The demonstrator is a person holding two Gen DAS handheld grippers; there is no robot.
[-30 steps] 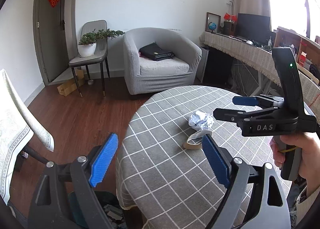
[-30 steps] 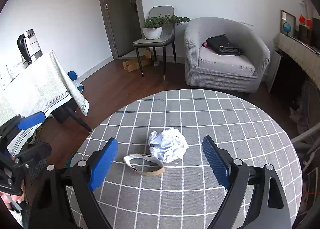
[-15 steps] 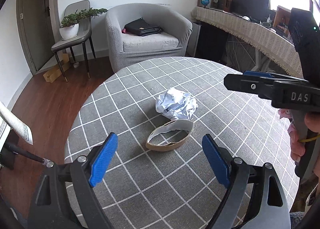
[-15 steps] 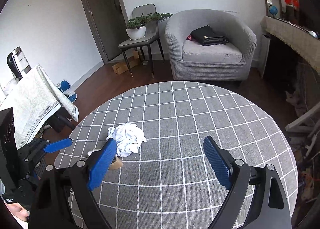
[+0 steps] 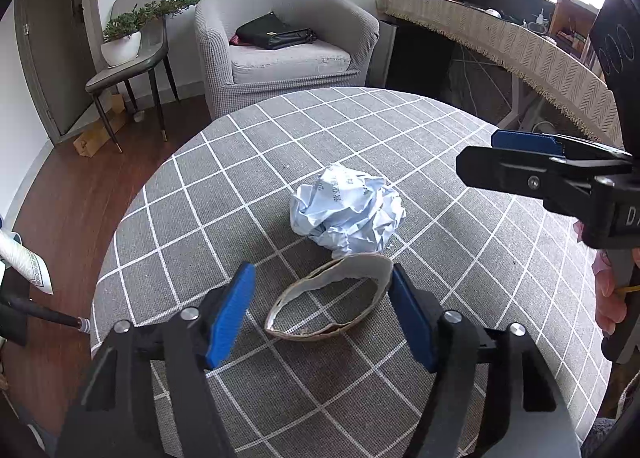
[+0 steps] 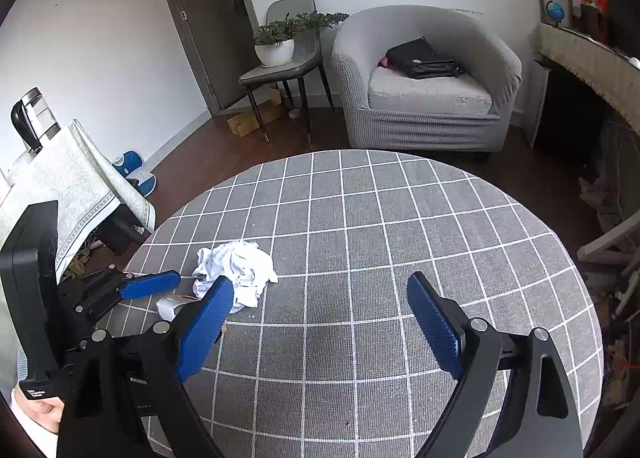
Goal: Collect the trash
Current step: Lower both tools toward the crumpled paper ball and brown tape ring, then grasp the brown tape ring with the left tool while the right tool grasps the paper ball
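A flattened cardboard tape ring [image 5: 348,270] lies on the round table's grey checked cloth [image 5: 360,117], and a crumpled white paper ball [image 5: 346,217] sits just behind it. My left gripper [image 5: 320,272] is lowered over the ring with its jaws closing. The ring is between the blue pads; the right pad is at the ring's end and the left pad stands a little apart. My right gripper [image 6: 320,284] hovers open over bare cloth, with the paper ball [image 6: 236,262] past its left finger. From there the ring [image 6: 168,304] is partly hidden beside the left gripper [image 6: 136,294].
A grey armchair [image 6: 424,97] holding a black bag stands behind the table, next to a chair with a potted plant [image 6: 276,45]. At the left is a cloth-covered side table [image 6: 60,185] with a kettle. A fringed counter [image 5: 520,49] runs along the right.
My left gripper came forward and down over the table to the ring, and its jaws narrowed around it. The right gripper shifted right, leaving the paper ball at its left.
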